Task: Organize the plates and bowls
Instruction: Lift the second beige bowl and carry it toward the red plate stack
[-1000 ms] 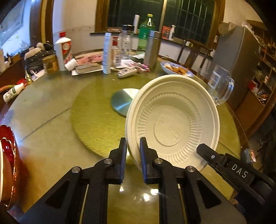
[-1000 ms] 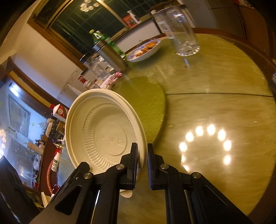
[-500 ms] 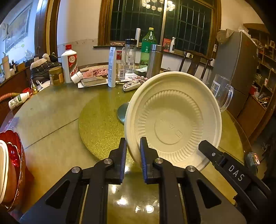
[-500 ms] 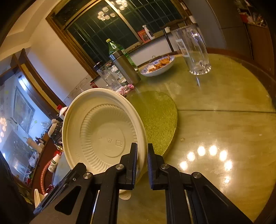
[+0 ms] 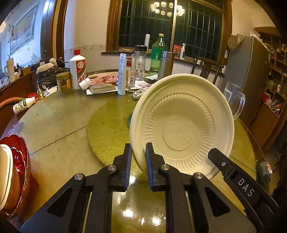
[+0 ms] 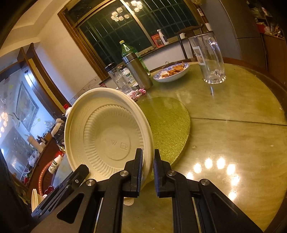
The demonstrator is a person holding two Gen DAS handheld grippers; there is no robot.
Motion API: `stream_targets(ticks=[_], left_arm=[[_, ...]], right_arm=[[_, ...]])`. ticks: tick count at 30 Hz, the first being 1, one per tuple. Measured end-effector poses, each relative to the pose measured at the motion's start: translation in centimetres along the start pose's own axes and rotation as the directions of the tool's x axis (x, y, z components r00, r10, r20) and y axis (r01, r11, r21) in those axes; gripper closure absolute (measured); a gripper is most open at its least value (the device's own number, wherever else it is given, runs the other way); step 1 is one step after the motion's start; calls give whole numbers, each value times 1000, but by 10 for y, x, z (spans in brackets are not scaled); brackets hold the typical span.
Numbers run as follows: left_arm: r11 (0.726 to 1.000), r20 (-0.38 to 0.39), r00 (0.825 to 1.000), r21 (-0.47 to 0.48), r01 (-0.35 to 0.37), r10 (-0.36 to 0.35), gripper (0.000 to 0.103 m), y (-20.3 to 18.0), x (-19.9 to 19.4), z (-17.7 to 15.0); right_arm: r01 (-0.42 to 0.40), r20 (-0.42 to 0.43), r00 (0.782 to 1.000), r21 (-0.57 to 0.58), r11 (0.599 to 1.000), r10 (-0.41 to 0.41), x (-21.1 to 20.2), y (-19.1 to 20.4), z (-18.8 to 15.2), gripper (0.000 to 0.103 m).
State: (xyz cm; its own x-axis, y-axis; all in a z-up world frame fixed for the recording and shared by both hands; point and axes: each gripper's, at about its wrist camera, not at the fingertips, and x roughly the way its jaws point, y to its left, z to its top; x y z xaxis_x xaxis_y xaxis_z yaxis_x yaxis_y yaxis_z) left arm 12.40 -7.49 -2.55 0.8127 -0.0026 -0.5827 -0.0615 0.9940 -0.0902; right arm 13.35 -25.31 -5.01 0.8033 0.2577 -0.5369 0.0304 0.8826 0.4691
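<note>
Two claw-mounted fisheyes, close over table, sharing cream plate, window wall

Plate: cream, ribbed, disposable; tilted on edge, underside showing, held above the desk.
Red bowl stack: at desk's left edge.

left gripper fingers clamped, right gripper fingers clamped, both angled downward

Warm, dim indoor light from a chandelier mirrored in the dark window throws glare spots on the glossy surface, with fisheye-bent, black-vignetted edges.
</note>
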Motion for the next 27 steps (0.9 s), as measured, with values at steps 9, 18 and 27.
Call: stream_targets(ticks=[9, 18, 27], left_arm=[[1000, 46, 999, 24, -18, 17, 89, -4, -7, -2], [999, 83, 996, 33, -42, 39, 88, -5, -15, -5], [998, 113, 993, 31, -49, 45, 88, -6, -21, -6]], right_arm=[[-13, 24, 1000, 0, 1000, 13, -4, 0, 1, 92], [-38, 39, 998, -6, 999, 38, -8, 1, 1, 92], [-54, 70, 996, -26, 998, 55, -13, 4, 2, 92]])
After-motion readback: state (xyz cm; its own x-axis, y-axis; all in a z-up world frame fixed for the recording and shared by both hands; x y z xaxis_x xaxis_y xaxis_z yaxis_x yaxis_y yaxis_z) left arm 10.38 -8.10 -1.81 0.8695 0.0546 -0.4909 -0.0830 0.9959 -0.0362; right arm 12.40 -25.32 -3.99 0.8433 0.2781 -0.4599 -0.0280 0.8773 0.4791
